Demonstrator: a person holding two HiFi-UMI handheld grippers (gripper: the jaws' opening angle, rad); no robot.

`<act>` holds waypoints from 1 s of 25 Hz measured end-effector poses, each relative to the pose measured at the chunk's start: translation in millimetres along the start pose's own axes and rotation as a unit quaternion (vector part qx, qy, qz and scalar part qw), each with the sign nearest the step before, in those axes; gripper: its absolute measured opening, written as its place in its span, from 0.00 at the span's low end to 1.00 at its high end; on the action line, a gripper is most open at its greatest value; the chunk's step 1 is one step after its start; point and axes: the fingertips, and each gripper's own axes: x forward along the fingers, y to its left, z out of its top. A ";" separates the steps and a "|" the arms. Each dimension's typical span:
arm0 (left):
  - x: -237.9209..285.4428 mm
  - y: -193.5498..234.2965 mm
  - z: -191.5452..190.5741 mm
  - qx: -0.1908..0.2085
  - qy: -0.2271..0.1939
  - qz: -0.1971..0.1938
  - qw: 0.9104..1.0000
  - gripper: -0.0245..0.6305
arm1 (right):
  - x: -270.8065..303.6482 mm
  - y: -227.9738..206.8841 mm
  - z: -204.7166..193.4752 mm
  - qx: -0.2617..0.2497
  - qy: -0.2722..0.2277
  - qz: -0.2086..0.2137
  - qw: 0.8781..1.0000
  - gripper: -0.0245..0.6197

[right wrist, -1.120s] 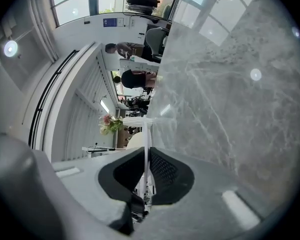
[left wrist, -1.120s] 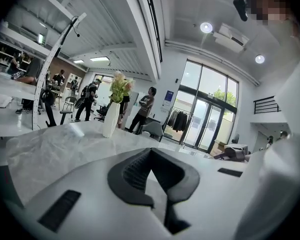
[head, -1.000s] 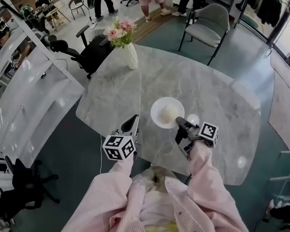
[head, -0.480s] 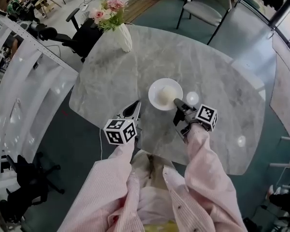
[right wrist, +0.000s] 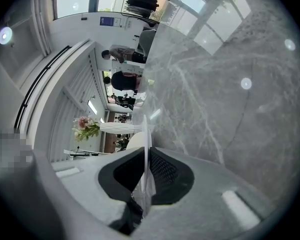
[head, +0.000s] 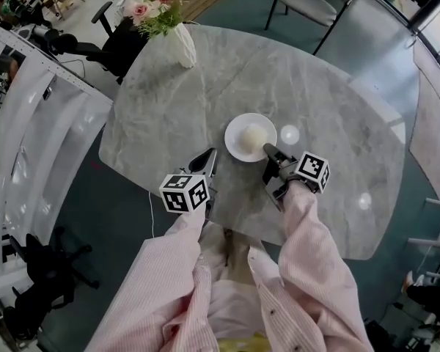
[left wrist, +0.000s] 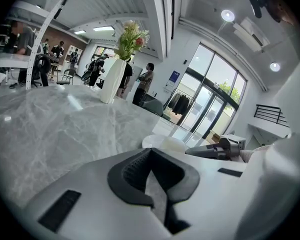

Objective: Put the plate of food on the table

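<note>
The right tool [head: 268,149] grips the plate [head: 235,141] by its near rim, low over the desk [head: 205,86]. The left tool [head: 210,155], closed and empty, sits leftward.

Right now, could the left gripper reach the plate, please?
Probably yes: only bare table lies between the left gripper and the plate, whose other side the right gripper holds.
</note>
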 end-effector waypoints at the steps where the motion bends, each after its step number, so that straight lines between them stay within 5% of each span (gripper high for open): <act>1: 1.1 0.1 -0.8 -0.001 0.001 -0.001 1.000 0.03 | 0.7 -1.4 1.4 -0.009 0.002 0.002 1.000 0.07; 12: 8.8 -1.6 -2.0 -0.006 0.009 -0.009 1.000 0.03 | 2.4 -6.3 -0.3 0.000 0.003 -0.023 1.000 0.07; 25: 10.2 -1.8 -7.3 -0.010 0.018 -0.010 1.000 0.03 | 4.2 -17.6 0.7 -0.067 -0.004 -0.096 0.993 0.07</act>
